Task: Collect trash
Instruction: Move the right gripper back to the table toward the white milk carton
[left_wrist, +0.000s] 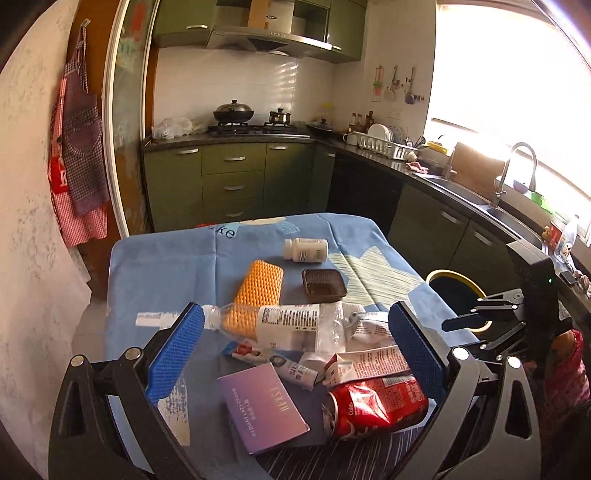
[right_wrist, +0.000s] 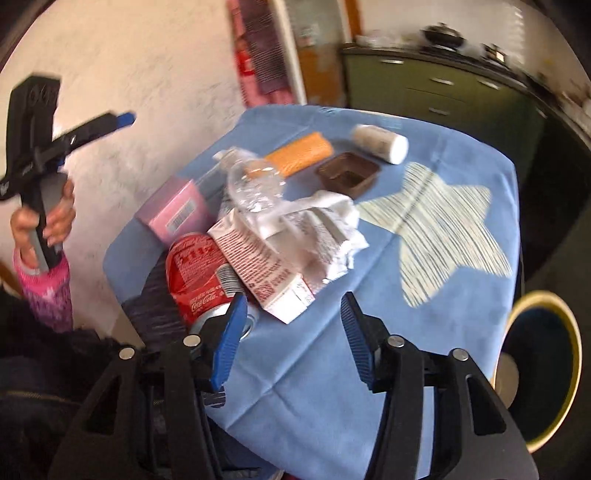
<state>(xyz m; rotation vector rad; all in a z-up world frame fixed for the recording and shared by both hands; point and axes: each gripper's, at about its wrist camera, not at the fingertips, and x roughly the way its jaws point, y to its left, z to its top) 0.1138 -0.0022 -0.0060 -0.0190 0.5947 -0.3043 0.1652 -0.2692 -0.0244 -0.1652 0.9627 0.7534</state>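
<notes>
Trash lies heaped on a blue tablecloth (left_wrist: 166, 266): a crushed red cola can (left_wrist: 373, 410) (right_wrist: 199, 273), a purple box (left_wrist: 262, 410), a clear plastic bottle (left_wrist: 280, 321) (right_wrist: 255, 181), a red-and-white carton (left_wrist: 369, 363) (right_wrist: 266, 269) and crumpled white paper (right_wrist: 317, 221). Further back are an orange pad (left_wrist: 258, 291), a brown tray (left_wrist: 324, 282) and a white pill bottle (left_wrist: 306, 250). My left gripper (left_wrist: 295, 308) hovers wide open over the pile, touching nothing. My right gripper (right_wrist: 293, 297) stands open above the cloth beside the can and carton, holding nothing.
A dark bin with a yellow rim (left_wrist: 458, 291) (right_wrist: 539, 369) stands on the floor by the table's right edge. Green kitchen cabinets (left_wrist: 232, 177), a stove and a sink counter (left_wrist: 461, 188) lie beyond. A white wall (left_wrist: 33, 221) is on the left.
</notes>
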